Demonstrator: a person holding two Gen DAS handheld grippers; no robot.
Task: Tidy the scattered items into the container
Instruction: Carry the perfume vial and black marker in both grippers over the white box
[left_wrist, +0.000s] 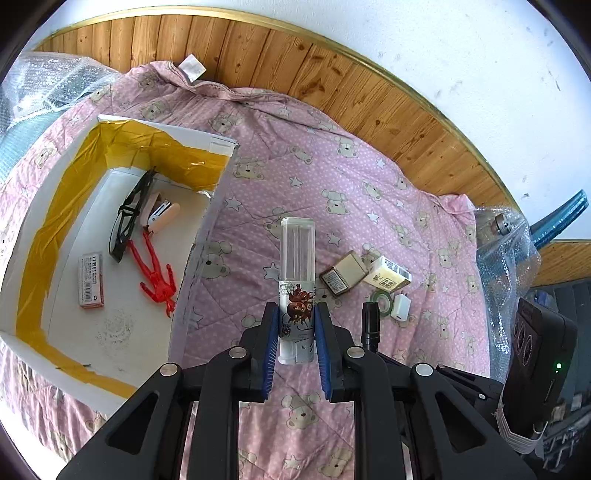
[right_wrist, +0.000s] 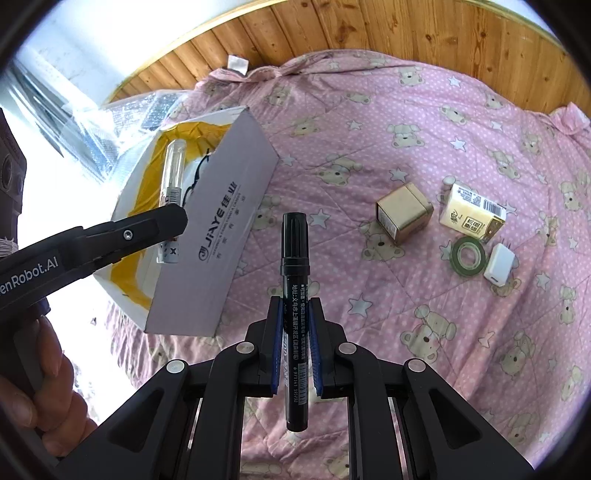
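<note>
Left gripper (left_wrist: 295, 325): jaws clamped on a clear tube (left_wrist: 297, 258) with a printed lower half, held above the pink quilt (left_wrist: 332, 177), just right of the box (left_wrist: 199, 136). The left wrist view alone shows the box floor: glasses (left_wrist: 129, 218), a stapler (left_wrist: 162, 216), a red figure (left_wrist: 157, 273) and a small packet (left_wrist: 90, 280).

Right gripper (right_wrist: 295, 321): jaws closed on a black marker (right_wrist: 294, 258), right of the box and apart from it. Only the right wrist view shows the printed box side and a hand (right_wrist: 40, 387) on the left gripper's handle.

Loose on the quilt, well right of the box: gold tin (right_wrist: 402, 212), yellow carton (right_wrist: 472, 212), green tape roll (right_wrist: 468, 256), white charger (right_wrist: 500, 265).
</note>
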